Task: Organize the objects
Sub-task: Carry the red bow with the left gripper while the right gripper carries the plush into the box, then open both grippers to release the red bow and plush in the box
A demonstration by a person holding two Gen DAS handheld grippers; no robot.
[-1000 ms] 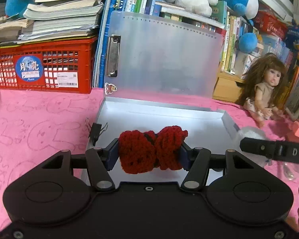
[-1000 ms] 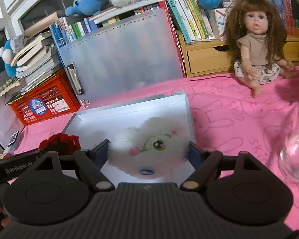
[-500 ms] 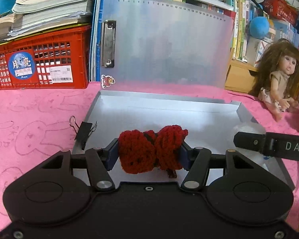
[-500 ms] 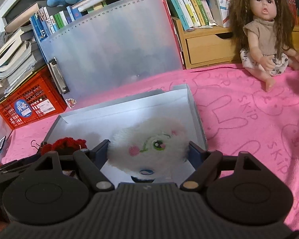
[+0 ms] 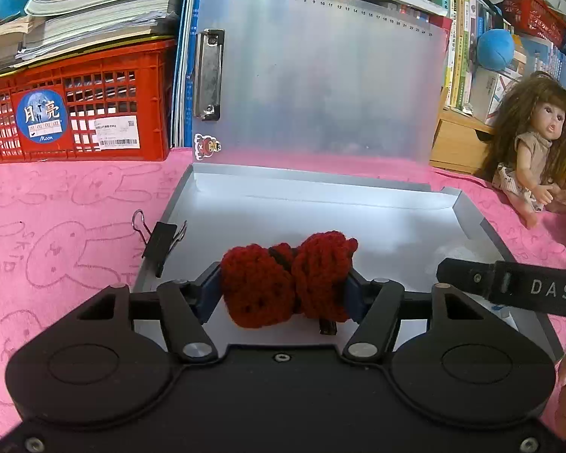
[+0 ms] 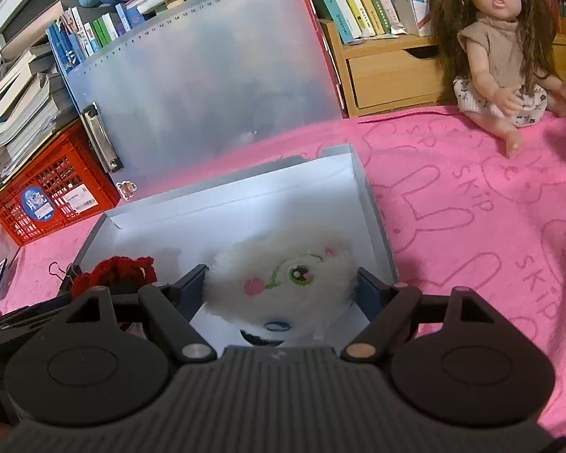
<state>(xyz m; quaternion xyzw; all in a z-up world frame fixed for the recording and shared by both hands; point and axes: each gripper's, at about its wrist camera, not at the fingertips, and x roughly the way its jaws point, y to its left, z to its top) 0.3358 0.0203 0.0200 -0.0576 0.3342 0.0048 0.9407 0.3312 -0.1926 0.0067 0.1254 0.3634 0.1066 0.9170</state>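
My left gripper is shut on a red crocheted bow and holds it over the near part of an open grey file box. My right gripper is shut on a fluffy white plush face over the same box, near its right wall. The red bow also shows at the left in the right wrist view. The box's frosted lid stands upright behind it.
A black binder clip sits at the box's left wall. A red crate under stacked books stands at the back left. A doll sits at the back right by a wooden drawer unit. A pink cloth covers the table.
Both grippers have moved forward and lower over the box, still holding their objects. The box looks larger and nearer in both views.
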